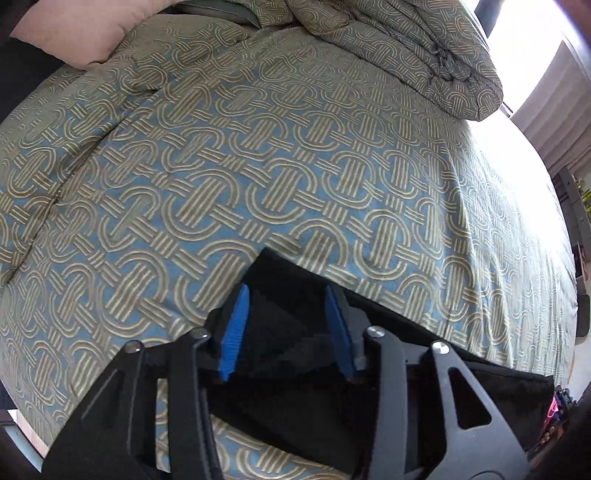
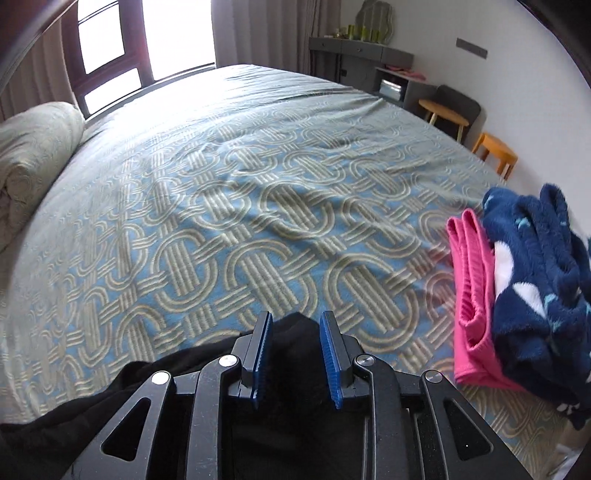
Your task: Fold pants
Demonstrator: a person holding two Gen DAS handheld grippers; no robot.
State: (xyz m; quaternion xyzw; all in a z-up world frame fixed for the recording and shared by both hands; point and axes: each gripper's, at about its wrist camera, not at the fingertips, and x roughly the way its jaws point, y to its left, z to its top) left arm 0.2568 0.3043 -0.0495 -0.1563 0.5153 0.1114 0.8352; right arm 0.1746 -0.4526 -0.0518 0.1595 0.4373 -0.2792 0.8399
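The black pants [image 1: 291,373] lie flat on the patterned blue bedspread [image 1: 258,155] at the near edge. In the left wrist view my left gripper [image 1: 288,291] is open, its blue pads [image 1: 234,332] straddling a corner of the pants. In the right wrist view my right gripper [image 2: 295,321] is open, its blue pads [image 2: 330,362] on either side of a raised fold of the black pants [image 2: 299,332]. The pants [image 2: 110,384] trail off to the lower left. I cannot tell if either gripper touches the cloth.
A rolled duvet [image 1: 406,48] and a pink pillow [image 1: 81,33] lie at the bed's head. A pink garment [image 2: 474,302] and a navy fleece one [image 2: 539,295] are stacked at the right. Wooden stools [image 2: 496,151] and a grey desk [image 2: 362,55] stand beyond the bed.
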